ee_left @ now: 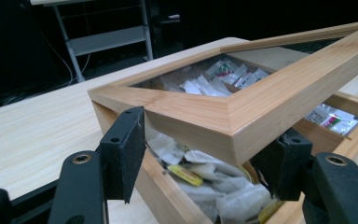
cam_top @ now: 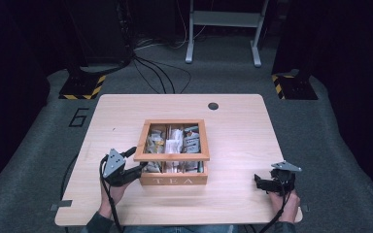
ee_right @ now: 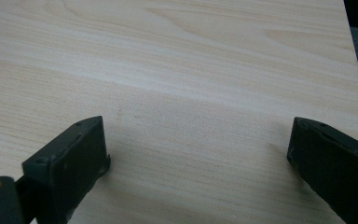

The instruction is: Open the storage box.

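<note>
The lid [ee_left: 261, 100] of the tea box [cam_top: 174, 180], mid-worktop [cam_top: 233, 145], is being lifted at its near-left corner, straddled by the left claw [ee_left: 205, 158]; pad contact seemingly partial. The right claw [ee_right: 196, 163] is held apart, idle. Further upward swinging is called for.

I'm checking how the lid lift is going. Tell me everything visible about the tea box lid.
The lid is a light wooden frame around a clear pane, with tea bags showing through it. It is tilted, its front corner raised off the box marked TEA. That corner sits between the left hand-held gripper's jaws; whether their pads press it is unclear.
</note>
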